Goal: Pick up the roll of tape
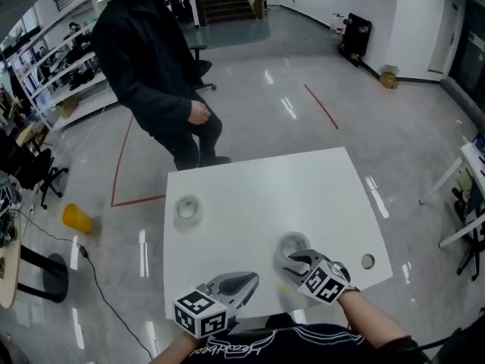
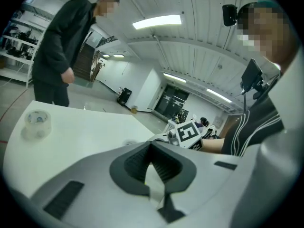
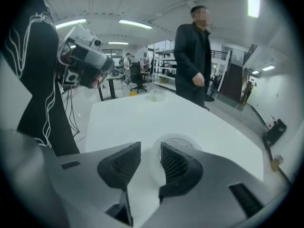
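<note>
Two clear rolls of tape lie on the white table (image 1: 303, 196). The near roll (image 1: 294, 243) (image 3: 183, 140) lies flat right at my right gripper (image 1: 290, 260) (image 3: 151, 150). That gripper is open, tilted down, with one jaw over the roll and the roll's near rim showing in the gap; the pads do not press on it. The far roll (image 1: 187, 208) (image 2: 37, 120) (image 3: 156, 95) sits alone near the table's left edge. My left gripper (image 1: 246, 281) (image 2: 151, 146) hovers at the front edge, shut, with nothing in it.
A person in dark clothes (image 1: 151, 74) stands at the table's far left corner. A small round hole (image 1: 367, 262) is in the table near its front right corner. On the floor to the left lie a yellow object (image 1: 76, 218) and a black cable.
</note>
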`<state>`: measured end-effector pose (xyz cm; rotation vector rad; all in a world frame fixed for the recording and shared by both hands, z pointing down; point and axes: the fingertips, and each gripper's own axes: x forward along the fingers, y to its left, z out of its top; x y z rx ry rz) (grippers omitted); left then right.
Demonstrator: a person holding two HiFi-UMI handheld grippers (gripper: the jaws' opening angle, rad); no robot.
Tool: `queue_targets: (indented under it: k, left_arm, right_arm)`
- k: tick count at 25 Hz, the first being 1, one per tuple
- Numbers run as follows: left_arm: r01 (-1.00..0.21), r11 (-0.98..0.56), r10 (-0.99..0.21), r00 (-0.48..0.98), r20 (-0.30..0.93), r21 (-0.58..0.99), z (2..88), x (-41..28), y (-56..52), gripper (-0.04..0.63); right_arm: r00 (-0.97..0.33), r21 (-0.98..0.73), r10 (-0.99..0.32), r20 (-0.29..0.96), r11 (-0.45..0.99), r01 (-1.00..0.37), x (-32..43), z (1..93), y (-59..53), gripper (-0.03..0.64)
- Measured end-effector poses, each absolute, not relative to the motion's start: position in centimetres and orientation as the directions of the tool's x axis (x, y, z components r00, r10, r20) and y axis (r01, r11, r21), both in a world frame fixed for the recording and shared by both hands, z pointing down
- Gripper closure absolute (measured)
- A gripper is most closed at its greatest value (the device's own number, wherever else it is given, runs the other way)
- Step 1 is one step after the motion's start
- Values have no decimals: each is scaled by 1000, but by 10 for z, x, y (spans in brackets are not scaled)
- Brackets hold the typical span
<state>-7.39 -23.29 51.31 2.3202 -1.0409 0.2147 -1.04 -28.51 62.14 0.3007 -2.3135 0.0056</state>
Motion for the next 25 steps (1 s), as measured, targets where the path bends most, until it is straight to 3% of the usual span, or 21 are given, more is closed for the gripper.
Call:
queue_targets:
  k: [13, 25]
  left_arm:
    - [-747, -478, -661, 653, 370, 462, 520, -90, -230, 592]
    - [-739, -481, -657, 660, 365, 472, 522, -90, -231, 592]
  right_arm:
    - [-448, 209, -204, 870, 977, -39, -7, 671, -294, 502]
    - [-426, 162, -156, 891, 987, -22, -8, 674, -297, 518]
